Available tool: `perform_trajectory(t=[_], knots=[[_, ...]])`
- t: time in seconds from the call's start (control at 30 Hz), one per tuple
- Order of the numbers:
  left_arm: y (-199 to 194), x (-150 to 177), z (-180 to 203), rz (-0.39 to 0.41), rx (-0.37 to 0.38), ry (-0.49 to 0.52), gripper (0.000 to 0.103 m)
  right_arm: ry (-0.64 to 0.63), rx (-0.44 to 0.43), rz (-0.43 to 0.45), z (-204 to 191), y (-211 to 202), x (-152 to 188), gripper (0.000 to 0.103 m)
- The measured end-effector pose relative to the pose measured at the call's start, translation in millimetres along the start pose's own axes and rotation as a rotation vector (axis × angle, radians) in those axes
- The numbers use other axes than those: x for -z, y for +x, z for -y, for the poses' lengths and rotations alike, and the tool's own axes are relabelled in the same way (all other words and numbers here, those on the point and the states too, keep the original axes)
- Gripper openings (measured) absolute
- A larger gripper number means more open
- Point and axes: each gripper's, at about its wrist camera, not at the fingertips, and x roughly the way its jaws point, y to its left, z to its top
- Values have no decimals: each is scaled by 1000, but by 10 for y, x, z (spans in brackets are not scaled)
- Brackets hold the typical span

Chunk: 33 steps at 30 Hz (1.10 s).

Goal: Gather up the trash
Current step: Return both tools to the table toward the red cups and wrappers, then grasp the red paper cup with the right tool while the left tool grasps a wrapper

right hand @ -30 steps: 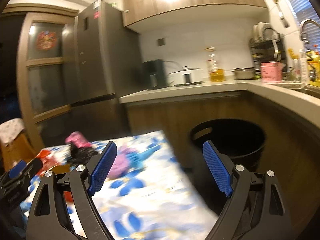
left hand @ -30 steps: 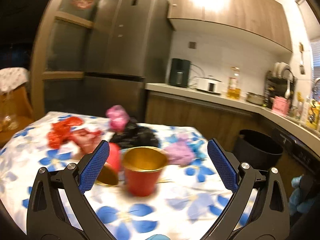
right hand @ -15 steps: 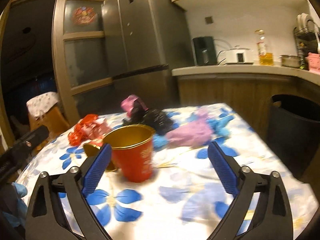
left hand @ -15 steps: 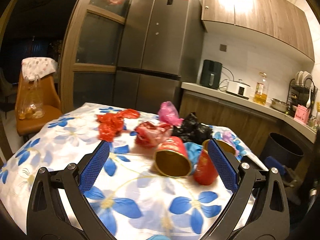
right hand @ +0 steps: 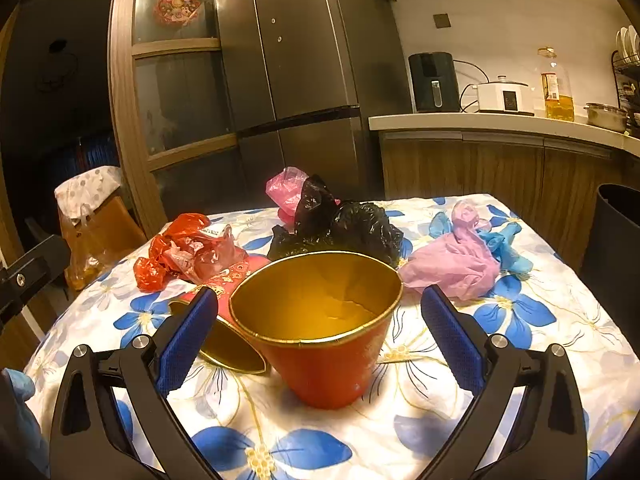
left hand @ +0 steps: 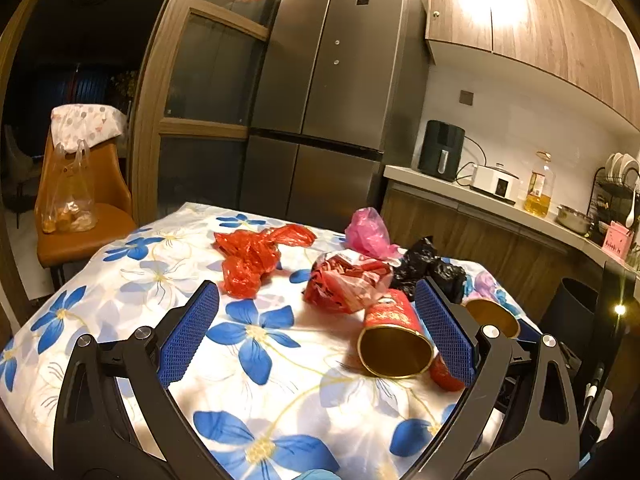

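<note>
Both claws spread wide and empty over the flowered table.

The right gripper (right hand: 320, 334) frames an upright red cup (right hand: 320, 328) between its parted fingers without touching it; a tipped cup (right hand: 224, 320) lies at nine o'clock, a black bag (right hand: 340, 228) at twelve, a purple wrapper (right hand: 456, 260) at two. The left gripper (left hand: 316, 330) gapes over the tablecloth (left hand: 132, 280), the tipped cup (left hand: 394, 338) by its right finger, a red bag (left hand: 252, 256) at eleven.

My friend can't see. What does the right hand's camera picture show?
An upright red cup with a gold inside stands between the open jaws of the right gripper. Behind it on the flowery tablecloth lie crumpled plastic bags.
</note>
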Motion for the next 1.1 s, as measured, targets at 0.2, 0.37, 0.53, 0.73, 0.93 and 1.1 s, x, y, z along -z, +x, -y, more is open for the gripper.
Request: perform_trajectory(t=[0.2, 0.37, 0.53, 0.73, 0.93, 1.1], knots=[[122, -1, -29, -15, -7, 6, 97, 10, -2, -29, 33, 80, 12, 90], [203, 32, -76, -40, -17, -6, 97, 20, -4, -50, 80, 109, 30, 71], [289, 13, -148, -57, -39, -33, 97, 18, 2, -29, 99, 40, 26, 66], [515, -136, -269, -73, -80, -52, 97, 26, 8, 6, 142, -91, -4, 66], [835, -211, -182, -146, 44, -59, 86, 30, 9, 31, 157, -195, -43, 66], [1156, -168, -38, -243, 118, 2, 78, 20, 16, 49, 174, -252, -67, 66]])
